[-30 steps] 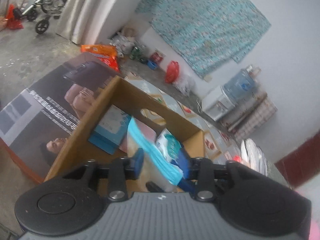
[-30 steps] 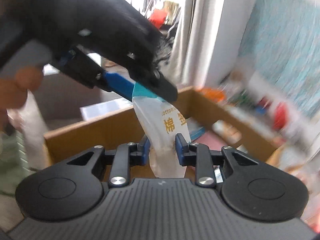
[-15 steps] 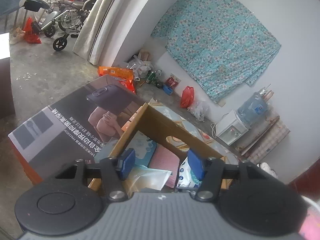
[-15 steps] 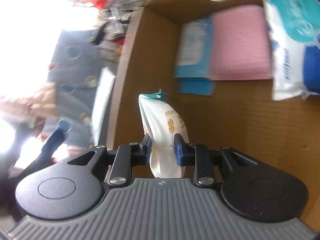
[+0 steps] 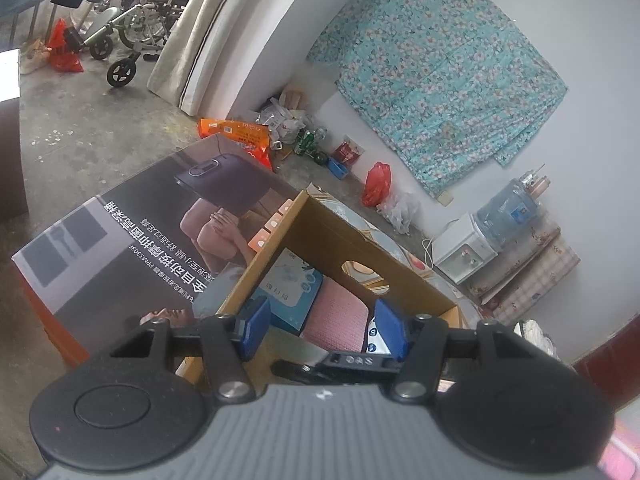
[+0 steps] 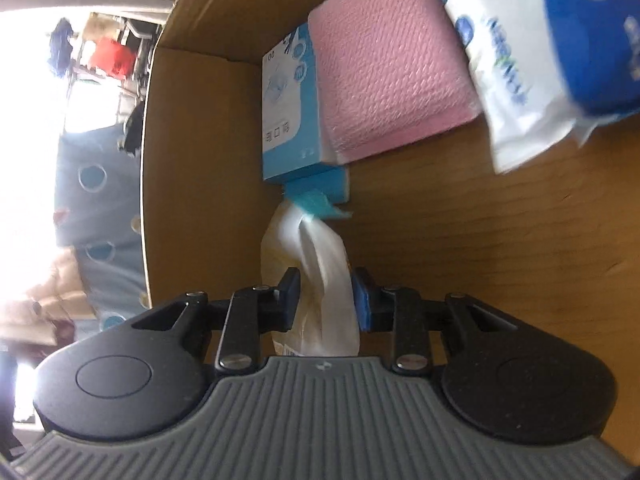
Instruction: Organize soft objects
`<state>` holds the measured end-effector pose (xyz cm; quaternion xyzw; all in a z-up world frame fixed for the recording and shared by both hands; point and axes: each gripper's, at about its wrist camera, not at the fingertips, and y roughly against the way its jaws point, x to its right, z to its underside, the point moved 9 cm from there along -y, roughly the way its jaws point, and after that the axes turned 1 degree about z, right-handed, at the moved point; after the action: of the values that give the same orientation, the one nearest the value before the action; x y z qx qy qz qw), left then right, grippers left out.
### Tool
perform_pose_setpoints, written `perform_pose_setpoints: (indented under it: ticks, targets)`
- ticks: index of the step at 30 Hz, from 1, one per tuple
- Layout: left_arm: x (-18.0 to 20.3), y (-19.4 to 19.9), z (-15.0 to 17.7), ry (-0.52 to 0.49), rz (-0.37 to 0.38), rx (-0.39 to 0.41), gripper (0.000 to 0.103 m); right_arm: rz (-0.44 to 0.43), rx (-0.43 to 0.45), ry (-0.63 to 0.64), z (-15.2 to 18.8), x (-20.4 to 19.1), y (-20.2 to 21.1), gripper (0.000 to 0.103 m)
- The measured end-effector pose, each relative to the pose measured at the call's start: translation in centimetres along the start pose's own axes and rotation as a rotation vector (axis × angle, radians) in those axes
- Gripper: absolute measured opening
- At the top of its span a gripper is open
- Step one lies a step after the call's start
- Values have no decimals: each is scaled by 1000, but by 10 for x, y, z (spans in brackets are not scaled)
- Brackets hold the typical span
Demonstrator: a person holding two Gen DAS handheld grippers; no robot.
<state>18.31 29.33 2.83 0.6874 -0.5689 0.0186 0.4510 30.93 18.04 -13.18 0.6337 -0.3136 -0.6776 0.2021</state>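
Observation:
My right gripper (image 6: 326, 298) is down inside the cardboard box (image 6: 192, 160), shut on a white soft pack (image 6: 316, 264) with a teal top edge. Its jaws are just starting to open, and the pads still press the pack. The pack's tip nearly reaches a blue and white carton (image 6: 288, 120) lying on the box floor. Beside the carton lie a pink textured pack (image 6: 384, 80) and a white and blue wipes pack (image 6: 520, 60). My left gripper (image 5: 322, 328) hovers open over the near side of the box (image 5: 280, 236), with nothing between its fingers.
A large printed carton (image 5: 140, 232) lies against the box's left side. Bare cardboard floor (image 6: 480, 240) shows to the right of the held pack. Beyond the box are an orange bag (image 5: 236, 132), floor clutter, a water dispenser (image 5: 464, 252) and a wheelchair (image 5: 132, 32).
My left gripper let go of the pack's teal top, opened and drew back. My right gripper rolled over and sank into the box with the pack.

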Motion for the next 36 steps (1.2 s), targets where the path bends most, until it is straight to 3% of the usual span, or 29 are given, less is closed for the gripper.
perform_pose_setpoints:
  ticks: [4,9,13,21,23,28,32,36]
  targets:
    - [1,1,2,-6,1,-5,59,24,12,120,6,-14,-5,32]
    - [5,5,6,-25,1,-5,59,79,13,211,16,-18,14,57]
    - [11,10,4,-30,-4,7,60,78,61,259,29,-27,44,67]
    - [29,23,4,-59,1,38,62,-33,103,298,34,-43,103,67]
    - [31,24,4,-59,-1,40,62,-15,72,290,34,-35,100,67]
    - [31,26,7,-52,-10,42,63,90,-20,243,24,-13,37,55]
    - [24,25,9,-45,-22,30,63,55,-63,195,27,-14,9,49]
    - [20,26,10,-43,-25,26,63,55,-53,263,30,-26,11,51]
